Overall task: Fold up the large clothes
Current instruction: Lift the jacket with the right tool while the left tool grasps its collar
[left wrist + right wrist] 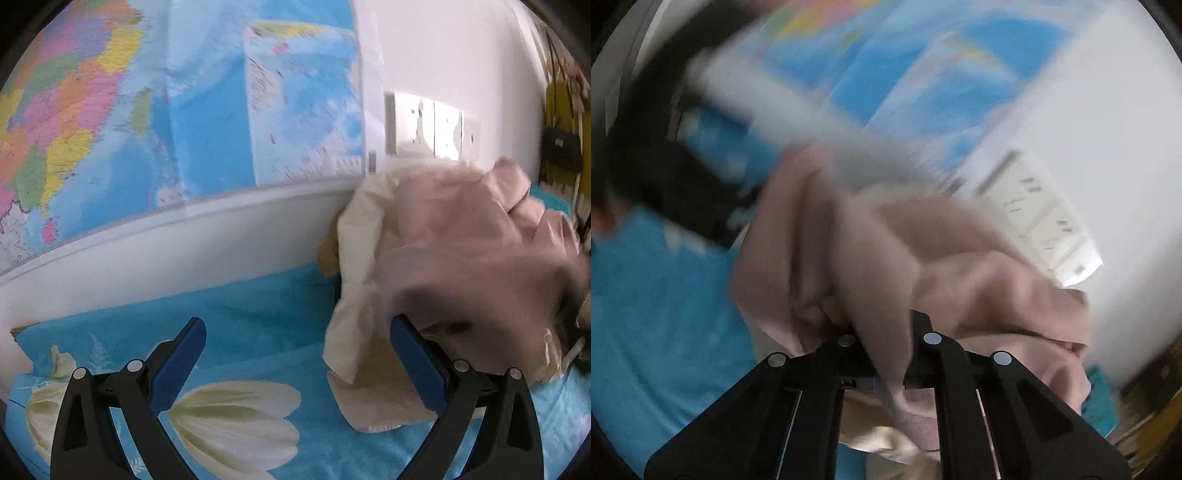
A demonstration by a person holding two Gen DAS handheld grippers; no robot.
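A pink garment with a cream lining hangs bunched at the right of the left wrist view, above the blue flowered bedsheet. My left gripper is open and empty, its blue pads spread wide just left of the cloth. In the blurred right wrist view my right gripper is shut on a fold of the pink garment, which drapes over its fingers.
A coloured wall map and a white bed headboard stand behind the bed. White wall sockets are on the wall at right. Bags hang at the far right.
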